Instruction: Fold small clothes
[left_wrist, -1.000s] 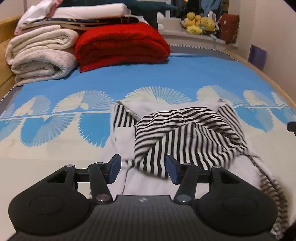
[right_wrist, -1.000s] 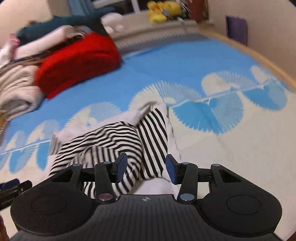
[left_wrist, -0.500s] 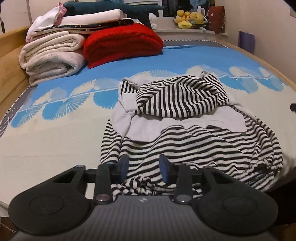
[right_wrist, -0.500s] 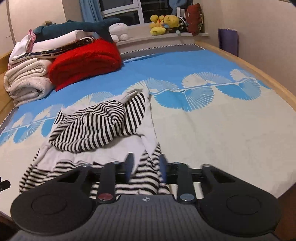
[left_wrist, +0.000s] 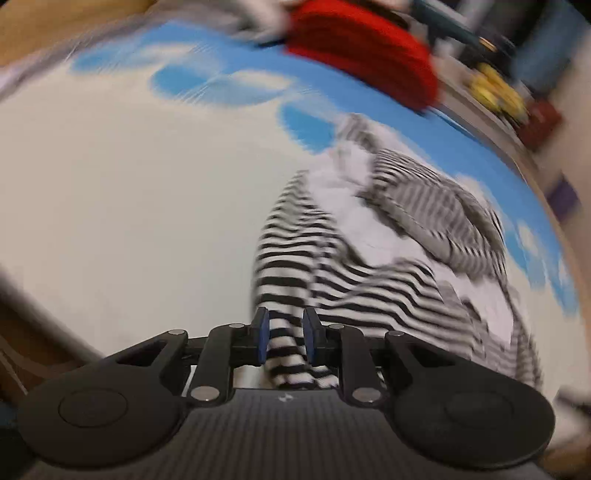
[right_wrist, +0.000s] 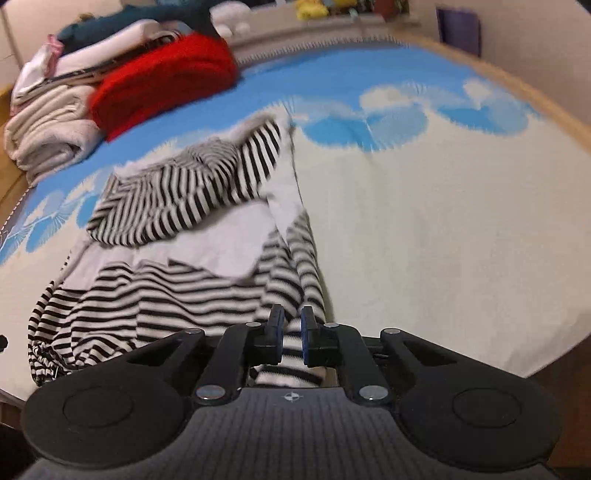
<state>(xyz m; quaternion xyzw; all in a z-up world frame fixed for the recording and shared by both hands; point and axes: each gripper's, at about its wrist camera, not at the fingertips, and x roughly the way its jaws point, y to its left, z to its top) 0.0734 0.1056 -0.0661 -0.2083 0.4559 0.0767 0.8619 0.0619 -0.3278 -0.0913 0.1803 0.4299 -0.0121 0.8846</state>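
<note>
One striped garment (right_wrist: 192, 280) on bed (right_wrist: 424, 229); left gripper (left_wrist: 283, 336) and right gripper (right_wrist: 291, 338) each pinch its near hem (two grips).

Left wrist view heavily motion-blurred; far clutter unreadable.
Red folded pile (left_wrist: 364, 55) and yellow items (left_wrist: 496, 88) smeared, edges lost. Striped garment (right_wrist: 177, 280) hem hidden behind both gripper bodies; white stack (right_wrist: 48, 125) cut by frame edge.

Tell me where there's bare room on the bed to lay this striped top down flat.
Free: the cream stretch of bedspread right of the striped top, out to the bed's edge, and the cream area on its other side. Crowded: the far corner, with the red blanket and folded white bedding.
</note>
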